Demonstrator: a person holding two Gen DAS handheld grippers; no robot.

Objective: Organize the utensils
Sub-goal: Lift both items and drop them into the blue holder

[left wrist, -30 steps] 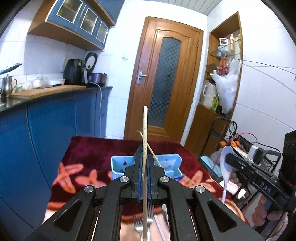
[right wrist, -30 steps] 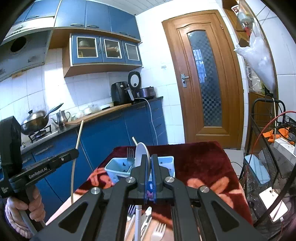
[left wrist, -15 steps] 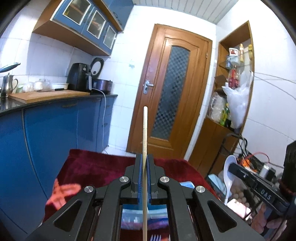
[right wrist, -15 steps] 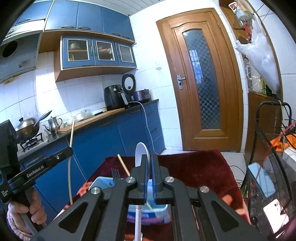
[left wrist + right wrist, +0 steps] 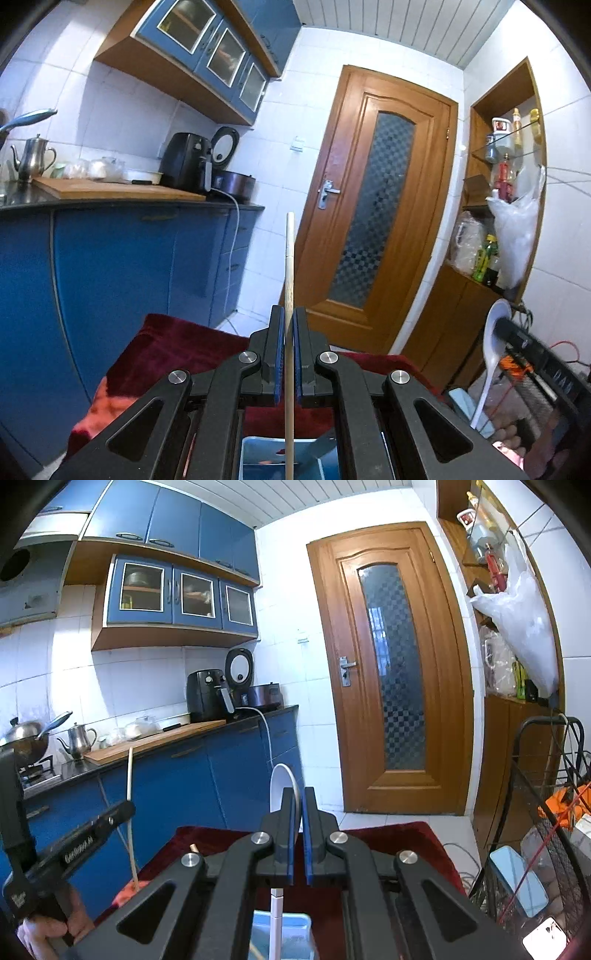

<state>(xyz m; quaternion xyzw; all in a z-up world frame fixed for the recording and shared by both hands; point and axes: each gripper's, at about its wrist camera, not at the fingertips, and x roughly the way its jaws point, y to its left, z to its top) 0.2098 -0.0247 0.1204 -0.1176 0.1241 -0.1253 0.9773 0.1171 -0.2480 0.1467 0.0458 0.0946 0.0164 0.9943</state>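
Two handheld grippers are hovering side by side over a light blue plastic utensil bin (image 5: 280,458), which is sitting on a dark red cloth-covered table (image 5: 177,354) in a blue-cabineted kitchen. The bin is the landmark here: only a strip of it is showing at the bottom edge of each wrist view, directly beneath the jaws.

The left gripper (image 5: 289,354) is clamping a single wooden chopstick (image 5: 289,280), jaws closed tight on its middle. The chopstick is standing nearly upright, its upper end rising well above the bin and its lower end hanging over the bin's opening. Whether that tip is touching the bin floor cannot be told.

The right gripper (image 5: 298,834) is pinching the handle of a white ceramic soup spoon (image 5: 282,786), jaws closed on it. The spoon's bowl is pointing up above the jaws, and its handle is dropping straight down toward the bin's near rim.

In my judgement, each utensil is being carried in for a drop into the bin. To do this well, both hands should be lowering slowly until each lower end is sitting inside the bin walls before either claw is loosening. Keeping the chopstick and spoon vertical and apart should be preventing a clash, and releasing one at a time looks safer, since the ceramic spoon could chip if dropped from above.
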